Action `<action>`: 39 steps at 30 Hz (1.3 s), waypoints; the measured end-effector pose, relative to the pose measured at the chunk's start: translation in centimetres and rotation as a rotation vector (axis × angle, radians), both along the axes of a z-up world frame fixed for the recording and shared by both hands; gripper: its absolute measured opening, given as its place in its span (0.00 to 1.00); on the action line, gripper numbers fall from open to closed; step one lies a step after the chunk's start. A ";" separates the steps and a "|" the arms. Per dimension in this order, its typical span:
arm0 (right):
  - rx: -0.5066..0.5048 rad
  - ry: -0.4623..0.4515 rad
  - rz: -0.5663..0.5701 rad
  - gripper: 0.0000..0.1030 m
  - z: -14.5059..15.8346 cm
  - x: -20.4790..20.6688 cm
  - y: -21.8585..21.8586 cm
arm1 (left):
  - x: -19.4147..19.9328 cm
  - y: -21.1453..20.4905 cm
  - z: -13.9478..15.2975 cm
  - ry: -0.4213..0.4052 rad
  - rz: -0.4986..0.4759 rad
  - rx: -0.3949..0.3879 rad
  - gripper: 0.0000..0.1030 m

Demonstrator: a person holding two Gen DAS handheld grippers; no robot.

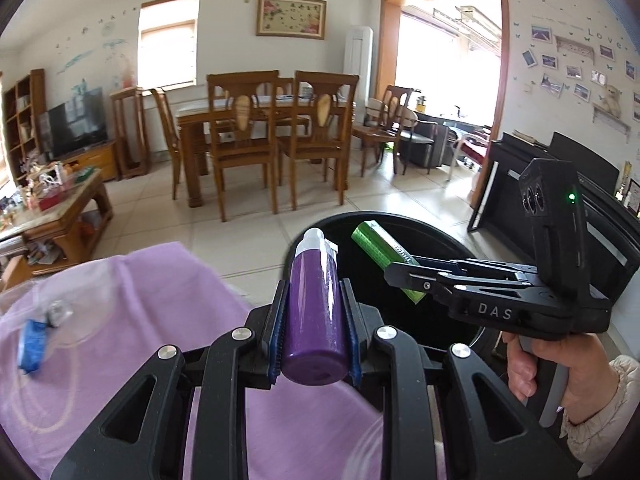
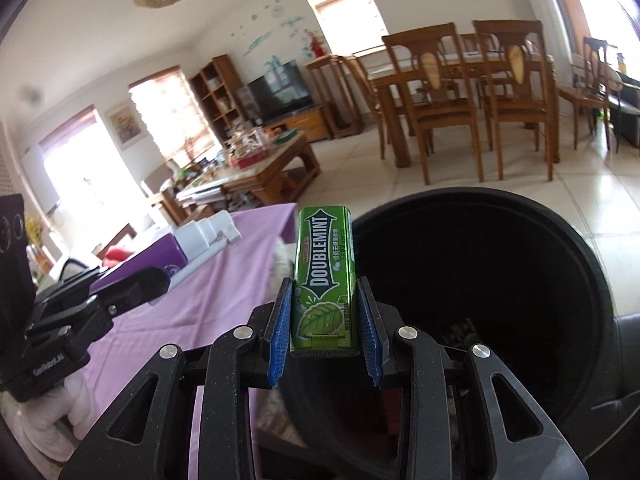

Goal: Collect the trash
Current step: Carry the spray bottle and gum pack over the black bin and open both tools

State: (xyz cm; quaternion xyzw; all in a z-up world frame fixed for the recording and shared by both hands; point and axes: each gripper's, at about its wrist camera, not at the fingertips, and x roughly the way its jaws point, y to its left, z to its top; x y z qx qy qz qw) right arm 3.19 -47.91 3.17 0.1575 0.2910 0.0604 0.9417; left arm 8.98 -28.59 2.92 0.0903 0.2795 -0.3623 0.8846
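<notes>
My left gripper (image 1: pixel 315 320) is shut on a purple bottle (image 1: pixel 314 312) with a white cap, held at the left rim of a black round bin (image 1: pixel 452 248). My right gripper (image 2: pixel 326 320) is shut on a green Doublemint gum pack (image 2: pixel 324 276), which pokes out over the bin (image 2: pixel 560 248). In the left wrist view the right gripper (image 1: pixel 404 276) comes in from the right with the green pack (image 1: pixel 380 248) above the bin's mouth. In the right wrist view the left gripper (image 2: pixel 156 284) and the purple bottle (image 2: pixel 160 256) show at the left.
A purple cloth (image 1: pixel 120 320) covers the surface beside the bin, with a clear plastic bag and a blue scrap (image 1: pixel 32 348) on it. A cluttered coffee table (image 1: pixel 60 208), dining chairs (image 1: pixel 280 132) and a black piano (image 1: pixel 560 184) stand around on the tiled floor.
</notes>
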 end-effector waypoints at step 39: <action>0.094 -0.006 -0.142 0.40 -3.3 -1.8 -8.5 | -0.1 -10.1 -4.7 0.090 -0.145 0.175 0.26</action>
